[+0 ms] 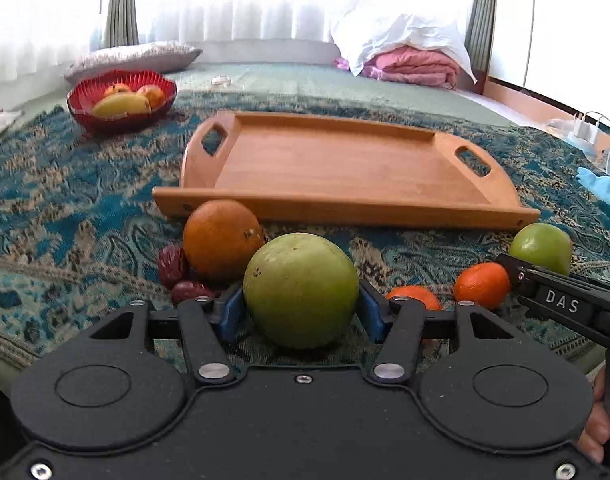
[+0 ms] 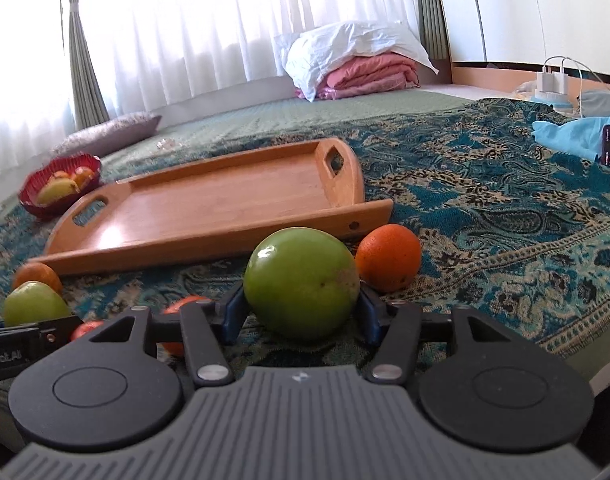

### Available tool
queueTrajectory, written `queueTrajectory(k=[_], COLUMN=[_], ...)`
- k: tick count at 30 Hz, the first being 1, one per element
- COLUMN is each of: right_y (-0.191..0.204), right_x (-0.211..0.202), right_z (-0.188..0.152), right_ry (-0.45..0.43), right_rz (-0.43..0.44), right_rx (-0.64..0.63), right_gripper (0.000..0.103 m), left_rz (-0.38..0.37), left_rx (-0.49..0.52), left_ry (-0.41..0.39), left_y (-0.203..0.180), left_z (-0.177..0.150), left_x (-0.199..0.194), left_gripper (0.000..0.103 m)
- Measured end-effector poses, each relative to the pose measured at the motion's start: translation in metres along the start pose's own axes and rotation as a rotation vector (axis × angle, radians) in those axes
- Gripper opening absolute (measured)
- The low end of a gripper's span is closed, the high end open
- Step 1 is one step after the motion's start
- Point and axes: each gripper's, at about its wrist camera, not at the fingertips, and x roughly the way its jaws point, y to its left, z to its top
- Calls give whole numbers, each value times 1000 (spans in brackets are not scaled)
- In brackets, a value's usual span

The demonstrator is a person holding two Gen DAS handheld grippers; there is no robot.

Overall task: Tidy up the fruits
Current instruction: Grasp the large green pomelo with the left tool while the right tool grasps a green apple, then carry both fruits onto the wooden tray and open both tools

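Bed cover (image 1: 85, 184): teal patterned cloth; everything you work with lies on it.
Wooden tray (image 1: 337, 168): bare, two cut-out handles, just behind the loose fruit.
Red bowl (image 1: 121, 100): far left, well apart from the tray, holds yellow and reddish fruit.
Left gripper (image 1: 301, 312): your blue pads sit against both sides of the dull green fruit (image 1: 301, 290), clamped on it; the fruit rests on the cloth.
Right gripper (image 2: 301, 312): your pads close on the shiny green fruit (image 2: 301, 282), likewise on the cloth.
Large orange (image 1: 221, 240): touching the dull green fruit's left rear, near the tray's front edge.
Second orange (image 2: 389, 258): just right of the shiny green fruit.
Small tangerines (image 1: 481, 284): between your two grippers.
Red dates (image 1: 173, 266): left of the large orange, touching it.
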Motion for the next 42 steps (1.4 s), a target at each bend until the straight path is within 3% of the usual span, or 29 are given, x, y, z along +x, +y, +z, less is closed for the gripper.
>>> queueTrajectory(k=[4,9,16,22,33,42], right_y=[2,3,0,-3,1,7], right_x=[-12,-15,7,41,87,97], right_z=[2,21,60,85,92,88], right_ry=[-46,-74,-36,22,136,167], right_rz=[18,45,61,82,87,67], right_rx=[-13,-2,-9,-30,-92,-142], right_gripper=[59,59,59,59,59,59], left_rz=[4,-14,-58,-73,-18,9], left_rx=[23,31,12,-40,-31,-1], left_ry=[-76,-104,-74,14,109,135], left_y=[-4,-6,2,15,21,16], left_z=[7,31,79,109,122,119], left_x=[-14,-15,6,44,94,114], left_gripper=[55,55,55,55,55,55])
